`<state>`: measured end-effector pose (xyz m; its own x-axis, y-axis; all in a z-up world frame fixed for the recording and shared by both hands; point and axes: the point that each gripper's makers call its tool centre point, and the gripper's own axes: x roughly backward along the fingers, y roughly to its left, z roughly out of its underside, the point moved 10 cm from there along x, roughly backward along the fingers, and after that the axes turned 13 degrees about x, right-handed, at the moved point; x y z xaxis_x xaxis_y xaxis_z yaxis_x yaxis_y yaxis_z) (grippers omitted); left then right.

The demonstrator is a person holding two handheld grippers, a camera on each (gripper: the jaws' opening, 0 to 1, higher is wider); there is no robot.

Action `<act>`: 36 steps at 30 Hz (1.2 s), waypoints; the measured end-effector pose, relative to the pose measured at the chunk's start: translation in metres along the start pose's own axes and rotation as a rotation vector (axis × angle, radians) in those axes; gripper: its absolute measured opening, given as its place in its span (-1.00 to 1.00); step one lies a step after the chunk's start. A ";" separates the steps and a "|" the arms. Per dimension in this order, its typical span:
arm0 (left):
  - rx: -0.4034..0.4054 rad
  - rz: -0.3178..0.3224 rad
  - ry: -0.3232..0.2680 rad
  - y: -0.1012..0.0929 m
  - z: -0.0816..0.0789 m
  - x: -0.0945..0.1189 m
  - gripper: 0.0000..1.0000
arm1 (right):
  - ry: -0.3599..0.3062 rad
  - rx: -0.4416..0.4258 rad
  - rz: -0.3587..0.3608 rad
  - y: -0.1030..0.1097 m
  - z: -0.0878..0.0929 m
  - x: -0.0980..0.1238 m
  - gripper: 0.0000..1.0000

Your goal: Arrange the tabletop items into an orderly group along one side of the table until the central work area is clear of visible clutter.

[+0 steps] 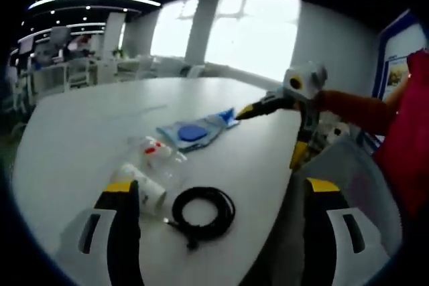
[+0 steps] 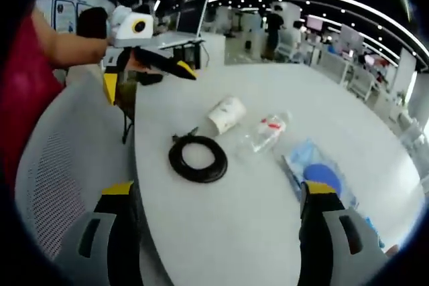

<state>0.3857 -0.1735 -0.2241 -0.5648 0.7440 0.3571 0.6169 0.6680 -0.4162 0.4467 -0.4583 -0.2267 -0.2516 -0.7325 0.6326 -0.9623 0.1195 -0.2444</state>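
A white desk (image 1: 87, 125) holds a coiled black cable (image 1: 203, 212), a paper cup (image 1: 141, 185), a clear bottle (image 1: 161, 152) and a blue packet (image 1: 194, 132) in a line. Both tools, left (image 1: 218, 232) and right (image 2: 221, 232), hover wide open, empty. The bottle may roll if nudged; the cable could uncoil.

The left gripper (image 1: 214, 222) rises from six o'clock of the left gripper view, jaws spread wide with yellow-capped tips, nothing between them. At two o'clock there, the right gripper (image 1: 268, 135) reaches in on a red-sleeved arm (image 1: 355, 108), jaws parted, one pointing toward nine o'clock, the other toward six. In the right gripper view, the right gripper (image 2: 218, 222) likewise stands agape and empty, while the left gripper (image 2: 144, 72) enters at eleven o'clock, jaws apart, held by a bare forearm (image 2: 70, 45).
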 end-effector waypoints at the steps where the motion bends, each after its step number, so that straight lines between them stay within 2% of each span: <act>1: 0.002 -0.001 -0.001 0.001 0.001 0.003 0.98 | -0.002 0.000 -0.005 0.001 -0.001 -0.002 0.99; 11: 0.057 -0.044 -0.039 0.014 0.017 0.028 0.98 | -0.027 0.007 -0.067 0.008 -0.015 -0.022 0.99; 16: 0.072 -0.055 -0.047 0.017 0.021 0.032 0.98 | -0.035 0.006 -0.077 0.010 -0.019 -0.032 0.99; 25: 0.106 -0.048 -0.039 0.022 0.031 0.026 0.95 | -0.031 -0.007 -0.093 0.011 -0.018 -0.042 0.94; 32: 0.125 -0.034 -0.010 0.028 0.040 0.014 0.92 | -0.018 -0.037 -0.084 0.007 -0.014 -0.047 0.86; 36: 0.137 -0.028 0.031 0.034 0.049 0.006 0.88 | -0.005 -0.053 -0.080 0.005 -0.013 -0.054 0.76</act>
<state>0.3767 -0.1470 -0.2768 -0.5622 0.7265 0.3951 0.5195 0.6820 -0.5148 0.4541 -0.4090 -0.2523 -0.1735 -0.7442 0.6450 -0.9834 0.0960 -0.1537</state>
